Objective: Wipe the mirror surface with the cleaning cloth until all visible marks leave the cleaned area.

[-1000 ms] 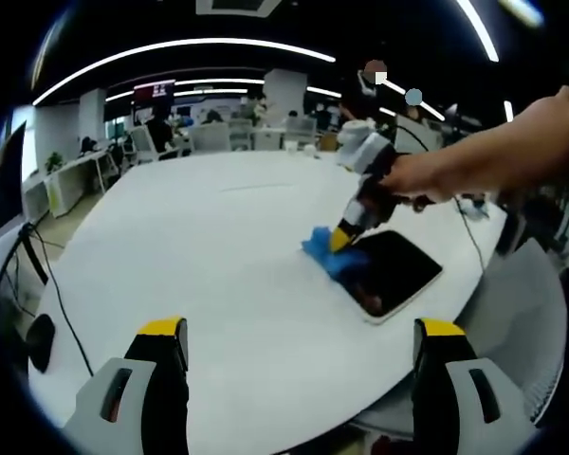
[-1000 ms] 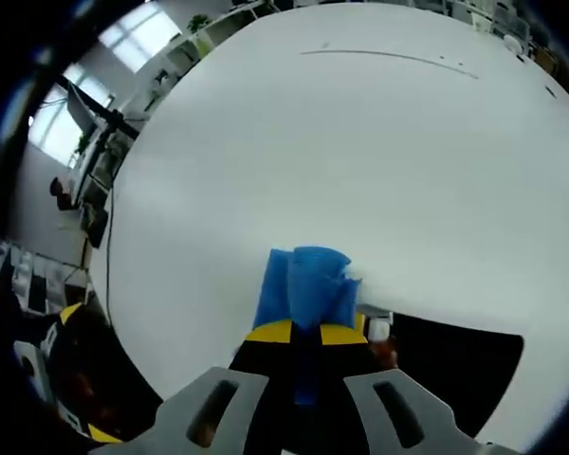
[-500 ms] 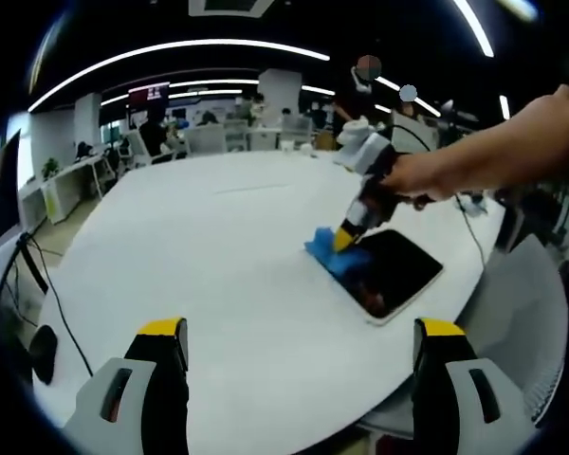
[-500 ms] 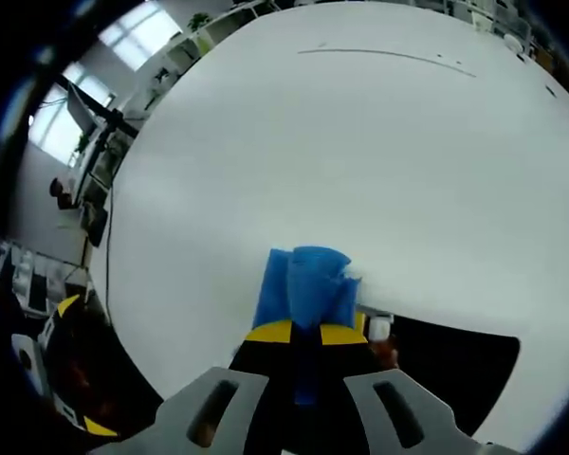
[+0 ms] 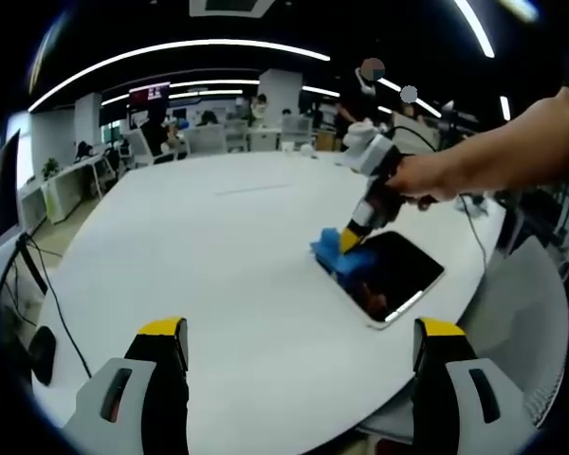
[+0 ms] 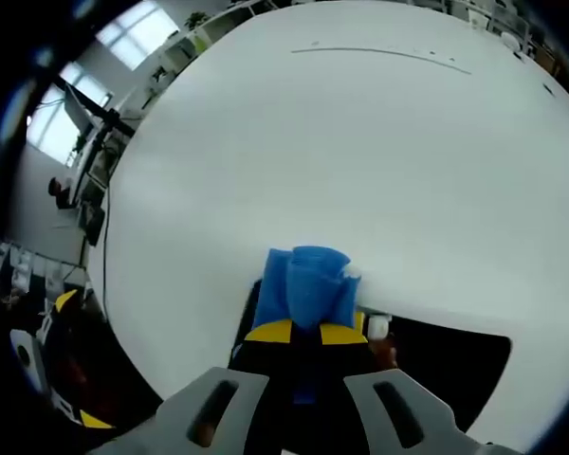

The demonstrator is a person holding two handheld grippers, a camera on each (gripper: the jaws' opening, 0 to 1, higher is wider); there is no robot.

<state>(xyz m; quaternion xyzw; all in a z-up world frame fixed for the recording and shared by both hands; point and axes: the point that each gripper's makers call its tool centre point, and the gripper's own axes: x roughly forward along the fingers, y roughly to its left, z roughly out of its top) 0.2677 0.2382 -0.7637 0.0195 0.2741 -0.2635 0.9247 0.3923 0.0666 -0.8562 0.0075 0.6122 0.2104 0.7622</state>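
since a second ago the right gripper has slid the cloth a little further onto the mirror. its jaws are clamped on the blue cloth, hiding its lower part. the left gripper hangs with jaws apart, holding nothing. the mirror lies near the table's right edge.

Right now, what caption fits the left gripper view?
Right gripper presses a blue cloth onto the mirror on a white table.
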